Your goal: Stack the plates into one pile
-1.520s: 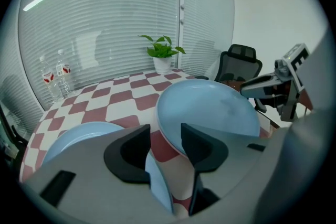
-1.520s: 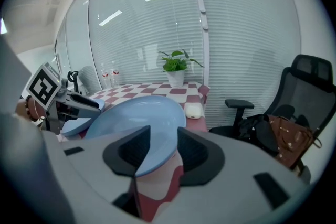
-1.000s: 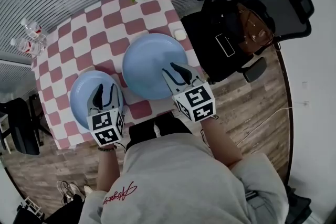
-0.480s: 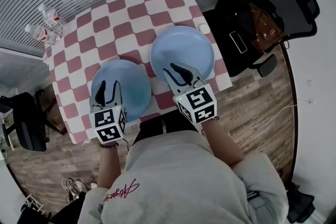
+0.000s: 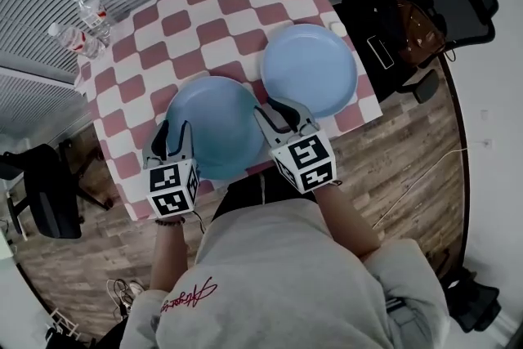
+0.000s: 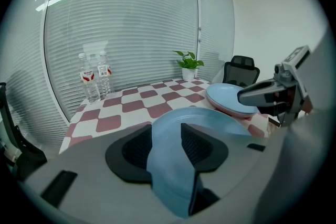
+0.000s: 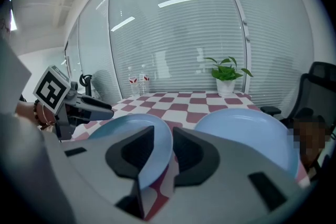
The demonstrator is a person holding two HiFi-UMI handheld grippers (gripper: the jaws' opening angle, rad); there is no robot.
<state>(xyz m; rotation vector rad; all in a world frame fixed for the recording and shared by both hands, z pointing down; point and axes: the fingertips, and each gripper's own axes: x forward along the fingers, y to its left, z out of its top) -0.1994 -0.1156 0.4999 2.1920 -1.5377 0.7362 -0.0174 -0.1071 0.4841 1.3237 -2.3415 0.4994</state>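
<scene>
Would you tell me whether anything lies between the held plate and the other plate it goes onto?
Nothing visible does. The held plate, its rim gripped by the left gripper and the right gripper, whose jaws have just been closing on it, is right beside the other plate, which lies bare on the table.

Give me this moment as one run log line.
left gripper shut on round light-blue plate rim | right gripper jaws just closing on same plate | second blue plate beside, on checked table

I see two round pale-blue plates. The right plate (image 5: 309,68) lies flat by the counter's (image 5: 147,45) right edge; the near plate (image 5: 214,125) is at its front edge, just beside the first.
</scene>
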